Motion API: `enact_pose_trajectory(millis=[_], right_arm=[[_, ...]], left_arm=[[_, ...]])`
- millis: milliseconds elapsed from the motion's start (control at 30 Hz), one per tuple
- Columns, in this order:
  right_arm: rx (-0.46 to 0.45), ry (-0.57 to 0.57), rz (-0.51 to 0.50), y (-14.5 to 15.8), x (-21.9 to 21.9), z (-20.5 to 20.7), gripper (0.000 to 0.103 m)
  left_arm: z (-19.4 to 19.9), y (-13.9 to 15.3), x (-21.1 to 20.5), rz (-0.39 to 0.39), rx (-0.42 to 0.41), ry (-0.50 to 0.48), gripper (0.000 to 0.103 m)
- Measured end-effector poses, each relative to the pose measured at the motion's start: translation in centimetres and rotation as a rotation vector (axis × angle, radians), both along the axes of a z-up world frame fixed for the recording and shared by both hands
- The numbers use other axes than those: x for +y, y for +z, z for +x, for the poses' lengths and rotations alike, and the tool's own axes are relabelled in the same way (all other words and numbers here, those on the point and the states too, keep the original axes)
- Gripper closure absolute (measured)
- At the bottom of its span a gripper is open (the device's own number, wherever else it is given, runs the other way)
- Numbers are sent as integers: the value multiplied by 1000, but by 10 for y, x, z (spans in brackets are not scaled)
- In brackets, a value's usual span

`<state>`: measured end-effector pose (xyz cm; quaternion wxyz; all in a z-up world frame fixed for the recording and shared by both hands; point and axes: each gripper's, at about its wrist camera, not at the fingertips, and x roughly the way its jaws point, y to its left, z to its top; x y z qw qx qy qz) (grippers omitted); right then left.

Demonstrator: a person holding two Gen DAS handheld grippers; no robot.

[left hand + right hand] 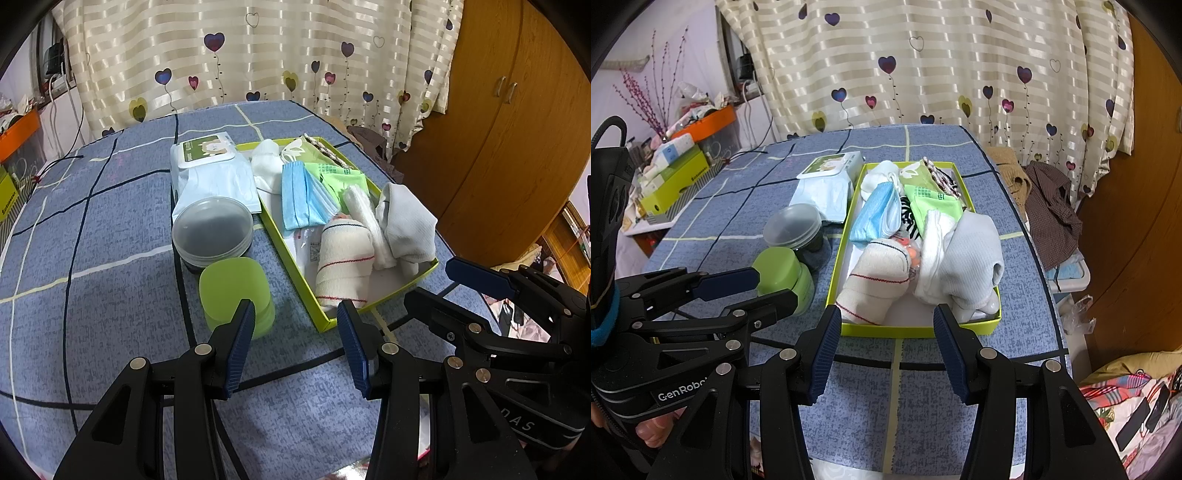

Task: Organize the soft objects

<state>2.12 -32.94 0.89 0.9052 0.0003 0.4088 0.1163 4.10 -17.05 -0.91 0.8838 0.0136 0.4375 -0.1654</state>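
A lime-green shallow box [327, 325] [886, 330] on the blue checked table holds soft things. In it lie a cream rolled bandage with red stripes [343, 262] [875, 284], a white sock bundle [406, 225] [967, 254], blue face masks [299, 195] [875, 214] and a green tissue pack [340, 177] [934, 199]. My left gripper [297, 332] [764, 288] is open and empty, just short of the box's near left corner and beside a green jar [236, 291] [783, 269]. My right gripper [886, 321] [450, 291] is open and empty before the box's near edge.
Left of the box lie a wet-wipes pack [207, 151], a packaged mask [218, 184] and a clear lidded tub [212, 232] [794, 225]. A curtain hangs behind the table and a wooden wardrobe [517, 129] stands on the right. Clothes [1049, 206] are piled past the right edge. Boxes [676, 181] clutter the far left.
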Motion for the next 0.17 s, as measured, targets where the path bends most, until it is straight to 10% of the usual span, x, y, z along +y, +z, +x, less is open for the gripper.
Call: enact_pose_trajectory(millis=[167], right_arm=[[-1, 0, 0, 0, 0, 0, 51]], left_arm=[[-1, 1, 0, 1, 4, 0, 55]])
